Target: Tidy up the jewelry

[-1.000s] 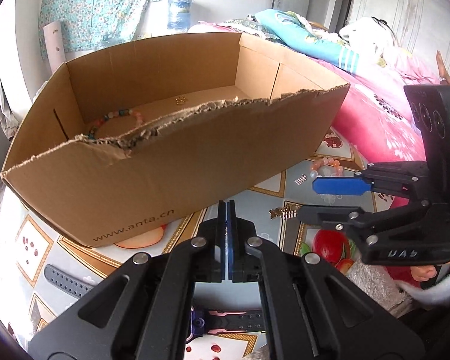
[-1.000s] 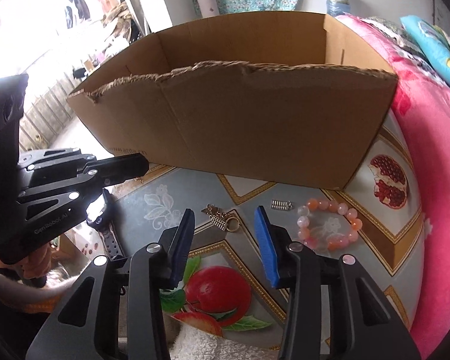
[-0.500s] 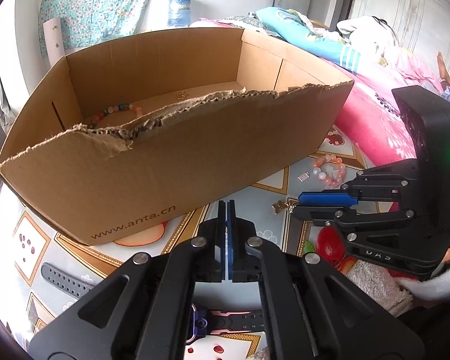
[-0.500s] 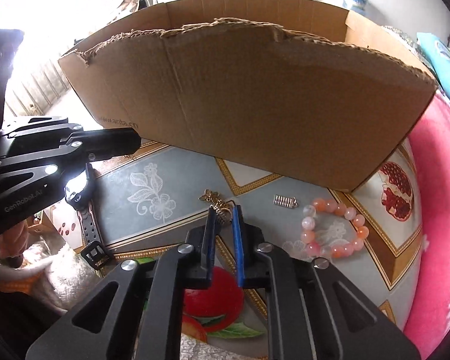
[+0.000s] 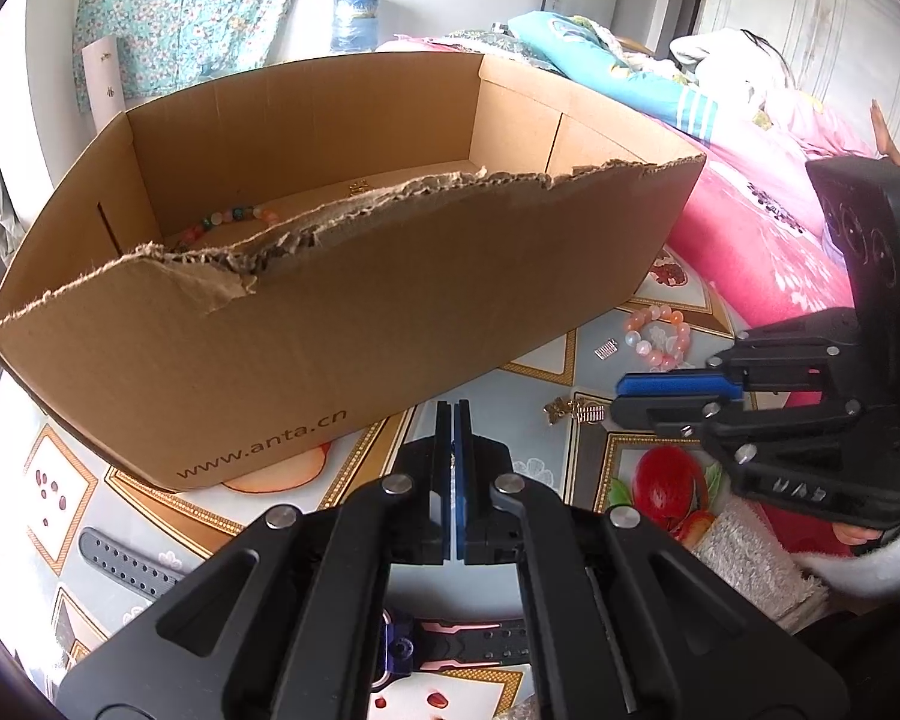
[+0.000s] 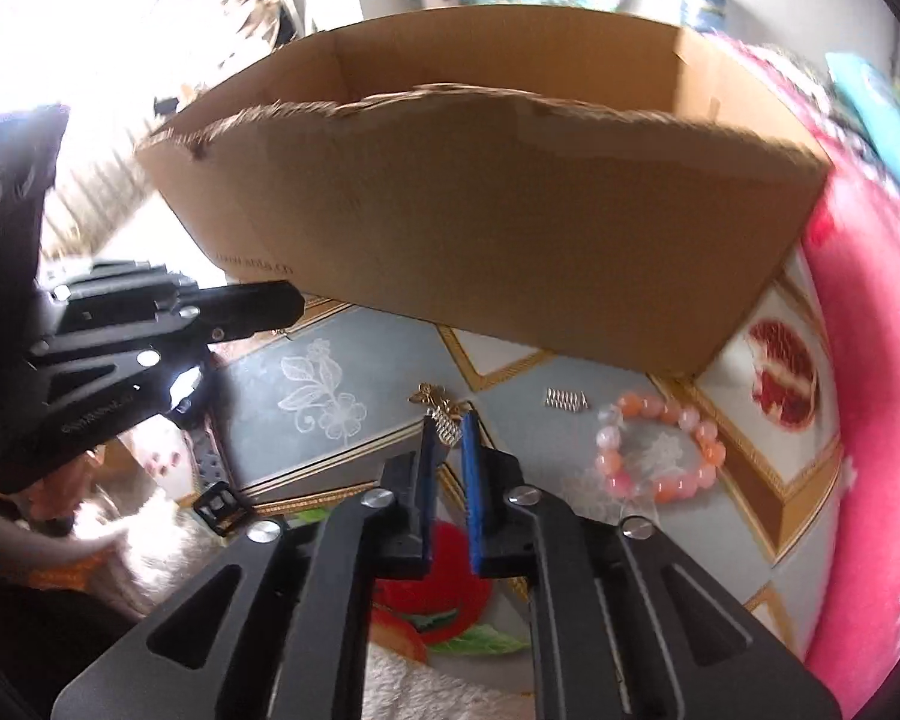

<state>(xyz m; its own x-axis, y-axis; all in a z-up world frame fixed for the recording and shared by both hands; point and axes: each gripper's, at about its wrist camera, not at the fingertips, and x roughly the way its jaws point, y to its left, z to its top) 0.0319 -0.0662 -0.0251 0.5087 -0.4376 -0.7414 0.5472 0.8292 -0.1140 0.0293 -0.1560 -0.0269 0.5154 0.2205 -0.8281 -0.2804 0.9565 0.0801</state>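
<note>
A torn cardboard box (image 5: pixel 354 312) stands on the patterned cloth; it also shows in the right wrist view (image 6: pixel 510 210). Inside lie a multicoloured bead bracelet (image 5: pixel 228 219) and a small gold piece (image 5: pixel 359 186). My right gripper (image 6: pixel 448 426) is shut on a gold earring (image 6: pixel 441 414) and holds it just off the cloth; the left wrist view shows the earring (image 5: pixel 573 411) at that gripper's tips (image 5: pixel 621 396). A pink bead bracelet (image 6: pixel 660 450) and a small silver spring piece (image 6: pixel 565 399) lie to its right. My left gripper (image 5: pixel 453 414) is shut and empty, before the box.
A black watch strap (image 5: pixel 132 564) and a purple-pink watch (image 5: pixel 450 642) lie under the left gripper. A pink quilt (image 6: pixel 870 360) borders the cloth on the right. A white towel (image 5: pixel 750 570) lies at the near edge.
My right gripper closed from wide open onto the gold earring and has lifted it slightly. The left gripper stayed shut and shifted only a little.
</note>
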